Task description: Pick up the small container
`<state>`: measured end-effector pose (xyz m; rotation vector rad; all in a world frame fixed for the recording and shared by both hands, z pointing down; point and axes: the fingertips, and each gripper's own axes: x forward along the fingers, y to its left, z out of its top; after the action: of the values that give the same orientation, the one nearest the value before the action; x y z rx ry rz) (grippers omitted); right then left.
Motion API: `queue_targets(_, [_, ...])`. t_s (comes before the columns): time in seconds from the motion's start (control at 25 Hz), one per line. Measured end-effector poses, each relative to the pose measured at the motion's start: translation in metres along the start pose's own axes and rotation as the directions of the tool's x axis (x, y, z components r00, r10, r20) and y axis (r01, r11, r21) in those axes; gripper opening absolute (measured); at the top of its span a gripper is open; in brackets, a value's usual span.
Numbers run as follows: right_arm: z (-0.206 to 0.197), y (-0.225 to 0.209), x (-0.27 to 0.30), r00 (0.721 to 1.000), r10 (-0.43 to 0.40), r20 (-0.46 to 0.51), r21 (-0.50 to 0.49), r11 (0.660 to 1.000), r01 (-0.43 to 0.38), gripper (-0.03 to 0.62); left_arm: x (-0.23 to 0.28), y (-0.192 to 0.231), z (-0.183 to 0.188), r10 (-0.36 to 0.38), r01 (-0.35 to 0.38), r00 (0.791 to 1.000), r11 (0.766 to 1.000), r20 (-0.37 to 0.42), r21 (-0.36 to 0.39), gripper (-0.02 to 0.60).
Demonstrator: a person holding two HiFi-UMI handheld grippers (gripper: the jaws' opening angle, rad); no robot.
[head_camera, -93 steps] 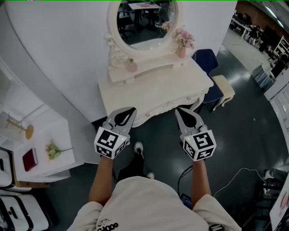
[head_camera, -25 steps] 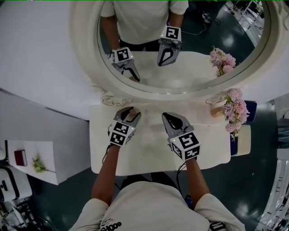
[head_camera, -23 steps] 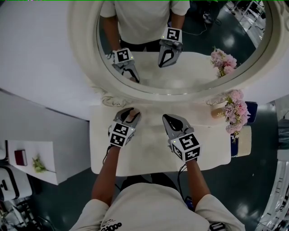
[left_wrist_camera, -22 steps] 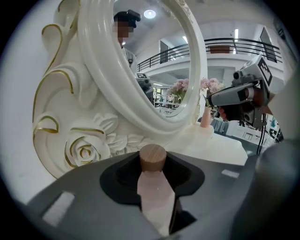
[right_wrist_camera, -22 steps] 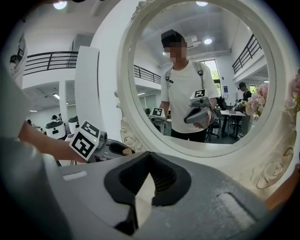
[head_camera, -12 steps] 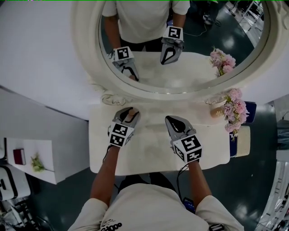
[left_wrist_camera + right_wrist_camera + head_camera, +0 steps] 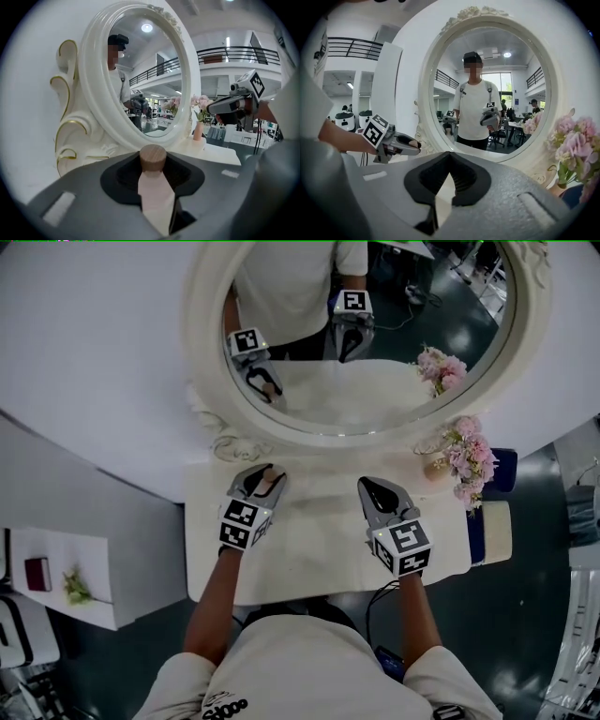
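Grasp looked done — left hand-held gripper [image 7: 262,479] was clamped on the small container [image 7: 153,187] between its jaws, right hand-held gripper [image 7: 371,487] shut, empty — lift off the worktop [image 7: 309,545] remained.

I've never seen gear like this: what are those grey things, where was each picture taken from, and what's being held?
No robot: a person holds a two-jaw gripper in each hand. The head view comes from a camera on the person's head, looking down; each gripper view comes from a camera riding on that gripper. Before them is a white dressing table with an oval mirror and a vase of pink flowers. The left gripper is clamped on the small container, a pink bottle with a wooden cap. The right gripper is shut and empty.
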<state>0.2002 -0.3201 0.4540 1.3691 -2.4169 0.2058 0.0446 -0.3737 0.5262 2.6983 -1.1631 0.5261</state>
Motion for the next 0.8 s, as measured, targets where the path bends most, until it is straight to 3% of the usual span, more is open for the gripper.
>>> queue_targets(0.24, [0.022,-0.009,-0.031,0.996,-0.067,0.053,-0.021,0.997,0.068,0.003,-0.024,-0.020,0.028,-0.053,0.052,0.998,0.998,0.019,0.044,0.150])
queue_targets(0.8, [0.060,-0.027,-0.075,0.978,-0.155,0.138,-0.067,0.984,0.165,0.003,-0.082,-0.035,0.129,-0.065,0.040,0.970,0.993,0.236,0.109,0.150])
